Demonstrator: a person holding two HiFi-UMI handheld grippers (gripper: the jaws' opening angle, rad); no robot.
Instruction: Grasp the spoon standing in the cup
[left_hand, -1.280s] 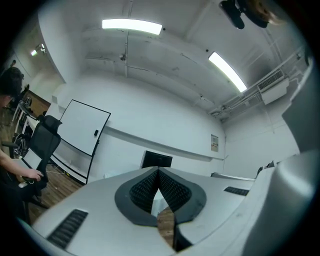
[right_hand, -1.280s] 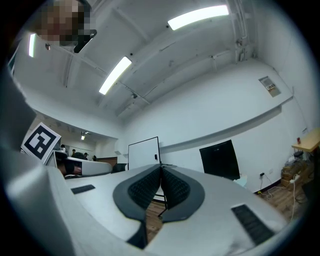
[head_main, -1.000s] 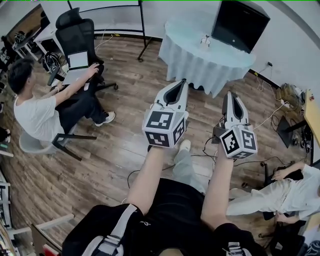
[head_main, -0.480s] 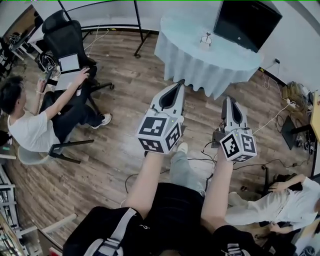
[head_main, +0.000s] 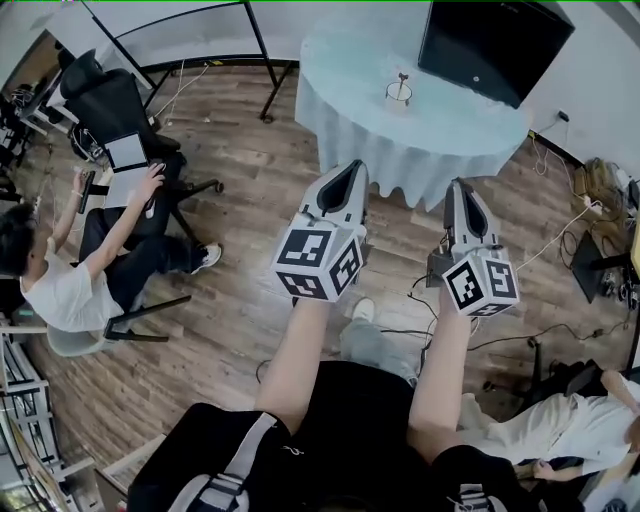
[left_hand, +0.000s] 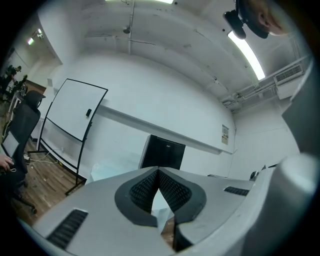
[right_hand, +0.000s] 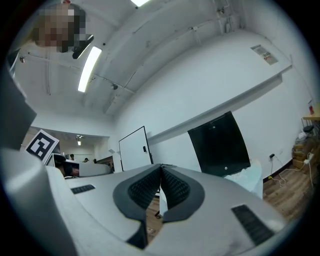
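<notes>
Compared with one second ago, the round desk (head_main: 440, 135) and its cup (head_main: 399, 95) sit lower in the head view. Spoon (head_main: 402, 77): upright in the cup, well beyond both grippers. Left gripper (head_main: 357, 166) and right gripper (head_main: 460, 186): jaws closed on nothing, held above the wooden floor (head_main: 240, 270).
</notes>
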